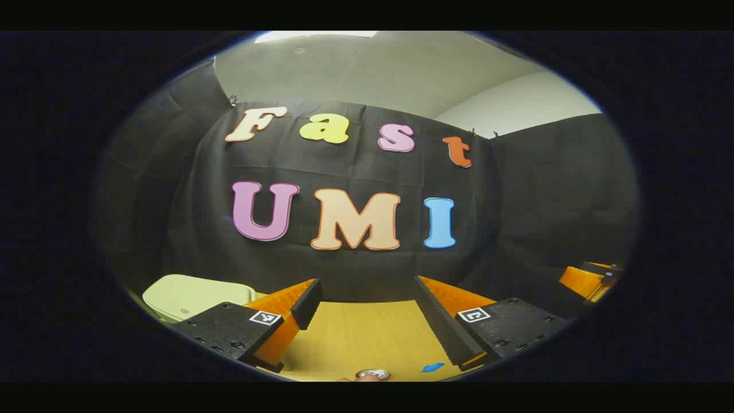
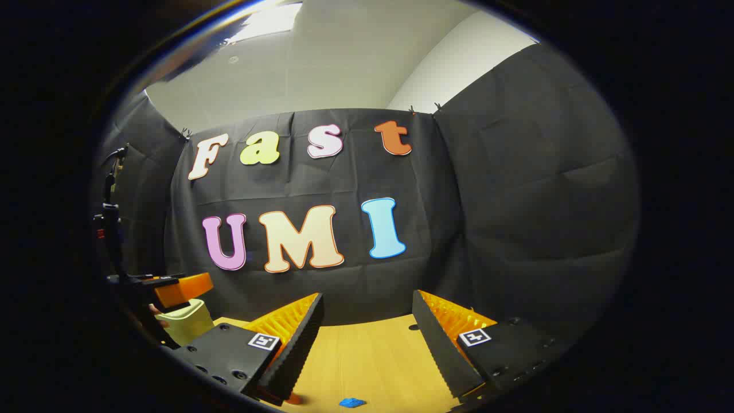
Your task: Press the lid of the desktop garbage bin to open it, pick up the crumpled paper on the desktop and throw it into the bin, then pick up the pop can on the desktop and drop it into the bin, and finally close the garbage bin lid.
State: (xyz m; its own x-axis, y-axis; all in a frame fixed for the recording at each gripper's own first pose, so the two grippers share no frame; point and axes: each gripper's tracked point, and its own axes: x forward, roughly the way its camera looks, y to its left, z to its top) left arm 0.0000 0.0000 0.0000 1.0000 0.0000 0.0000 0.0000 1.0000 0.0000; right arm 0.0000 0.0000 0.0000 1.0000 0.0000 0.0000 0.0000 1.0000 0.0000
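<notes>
We have the wooden desk (image 1: 367,332) running out ahead to the black cloth wall (image 1: 516,229), and we take the garbage bin (image 1: 192,295) as our landmark; in the left gripper view it sits pale green on the desk, lid flat and closed, off to the left of the left hand-held gripper (image 1: 367,312), partly hidden behind that gripper's body; the left hand-held gripper hangs above the desk with its fingers spread wide, nothing between them; the right hand-held gripper (image 2: 367,324) is likewise apart and empty, out to the right of the bin; in the right gripper view the bin (image 2: 184,321) shows far left, with the other gripper just above and in front of it; the pop can (image 1: 371,375) shows as a silver top, right of the bin and nearer us; a small blue scrap (image 1: 433,367) lies just right of the can; we cannot make out the crumpled paper.
</notes>
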